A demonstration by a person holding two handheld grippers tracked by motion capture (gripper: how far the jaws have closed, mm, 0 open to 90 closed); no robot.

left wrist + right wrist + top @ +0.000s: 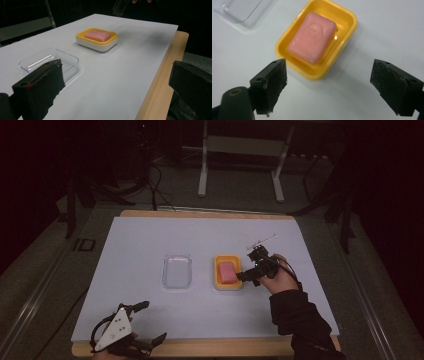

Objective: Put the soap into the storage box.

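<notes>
A pink soap bar (227,271) (313,36) (98,35) lies in a yellow dish (218,275) (350,22) (97,44) with a white base, right of the table's middle. My right gripper (246,264) (332,80) hovers just right of the dish, open, its jaws wide apart with nothing between them; the soap is ahead of them and untouched. A clear plastic tray (177,271) (50,60) (242,10) sits left of the dish. My left gripper (152,321) (117,87) rests open near the table's front left edge, holding nothing.
A white sheet (150,235) covers the wooden table (200,347), whose bare front edge (160,75) runs beside my left gripper. A thin white stick (262,240) lies behind the right hand (282,277). Table legs (202,170) and cables stand on the dark floor beyond.
</notes>
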